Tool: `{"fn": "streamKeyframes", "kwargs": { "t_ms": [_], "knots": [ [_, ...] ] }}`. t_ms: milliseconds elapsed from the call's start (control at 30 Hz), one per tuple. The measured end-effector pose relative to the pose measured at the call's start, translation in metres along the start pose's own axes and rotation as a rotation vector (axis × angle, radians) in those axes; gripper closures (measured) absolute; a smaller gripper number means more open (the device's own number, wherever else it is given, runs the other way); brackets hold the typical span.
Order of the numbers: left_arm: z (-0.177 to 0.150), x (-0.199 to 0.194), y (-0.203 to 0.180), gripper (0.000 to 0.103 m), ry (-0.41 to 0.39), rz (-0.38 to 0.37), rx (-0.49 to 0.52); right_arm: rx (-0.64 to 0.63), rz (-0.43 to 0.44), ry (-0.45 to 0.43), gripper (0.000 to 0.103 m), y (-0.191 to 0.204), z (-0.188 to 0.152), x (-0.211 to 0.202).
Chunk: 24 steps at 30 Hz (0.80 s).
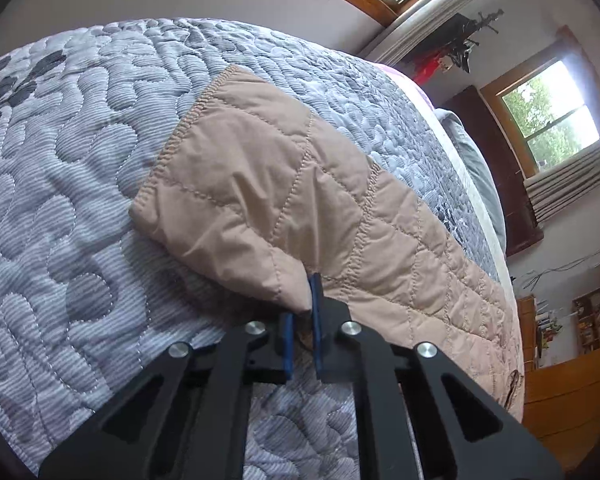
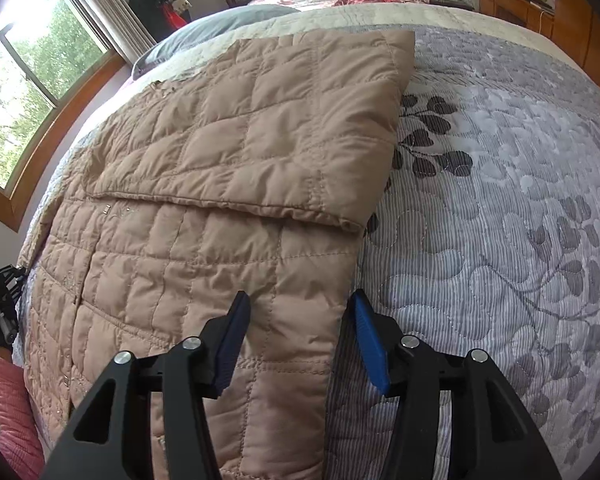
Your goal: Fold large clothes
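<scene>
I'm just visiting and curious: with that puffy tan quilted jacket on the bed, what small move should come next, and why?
Probably the right gripper should close on the tan quilted jacket's side edge. Its jaws stand open astride that edge, while the left gripper is already shut on a fold of the jacket. With both holding, the fold across the grey quilted bedspread could begin.
</scene>
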<state>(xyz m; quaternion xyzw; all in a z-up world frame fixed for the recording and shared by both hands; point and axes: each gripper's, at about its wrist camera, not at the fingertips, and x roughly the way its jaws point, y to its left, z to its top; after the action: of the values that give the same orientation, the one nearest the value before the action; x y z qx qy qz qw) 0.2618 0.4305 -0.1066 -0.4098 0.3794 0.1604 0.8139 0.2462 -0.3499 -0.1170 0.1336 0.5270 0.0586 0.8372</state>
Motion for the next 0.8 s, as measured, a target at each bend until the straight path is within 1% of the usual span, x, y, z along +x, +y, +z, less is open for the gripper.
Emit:
{"fn": "streamKeyframes", "kwargs": {
  "t_ms": [133, 200, 233, 300, 367, 467, 533, 567, 633, 767, 800],
  "knots": [
    [-0.002, 0.001, -0.006, 0.098, -0.012, 0.015, 0.011, -0.014, -0.012, -0.014, 0.049, 0.002, -0.001, 0.002],
    [-0.002, -0.001, -0.013, 0.101, -0.035, 0.023, 0.024, -0.008, -0.005, -0.015, 0.049, 0.001, 0.000, 0.001],
    [-0.001, -0.004, -0.018, 0.101, -0.052, 0.015, 0.035, 0.003, 0.006, -0.018, 0.049, 0.000, 0.000, -0.002],
    [-0.006, -0.017, -0.033, 0.101, -0.095, -0.028, 0.067, 0.012, 0.022, -0.029, 0.049, -0.001, 0.000, -0.008],
    [-0.013, -0.031, -0.057, 0.101, -0.135, -0.063, 0.122, 0.000, 0.023, -0.050, 0.049, 0.000, -0.001, -0.018],
    [-0.033, -0.055, -0.113, 0.101, -0.193, -0.107, 0.265, -0.015, 0.004, -0.058, 0.049, 0.004, -0.002, -0.027],
    [-0.047, -0.063, -0.147, 0.101, -0.208, -0.140, 0.346, -0.020, 0.011, -0.054, 0.049, 0.007, -0.005, -0.030],
    [-0.060, -0.067, -0.170, 0.101, -0.205, -0.175, 0.398, -0.026, 0.020, -0.050, 0.049, 0.009, -0.008, -0.031],
    [-0.083, -0.068, -0.205, 0.101, -0.186, -0.217, 0.479, -0.035, 0.030, -0.041, 0.049, 0.013, -0.012, -0.031],
    [-0.135, -0.055, -0.272, 0.101, -0.124, -0.273, 0.639, -0.052, 0.033, -0.046, 0.049, 0.016, -0.019, -0.033],
    [-0.144, -0.052, -0.282, 0.101, -0.111, -0.282, 0.661, -0.049, 0.038, -0.047, 0.049, 0.016, -0.020, -0.033]
  ]
}}
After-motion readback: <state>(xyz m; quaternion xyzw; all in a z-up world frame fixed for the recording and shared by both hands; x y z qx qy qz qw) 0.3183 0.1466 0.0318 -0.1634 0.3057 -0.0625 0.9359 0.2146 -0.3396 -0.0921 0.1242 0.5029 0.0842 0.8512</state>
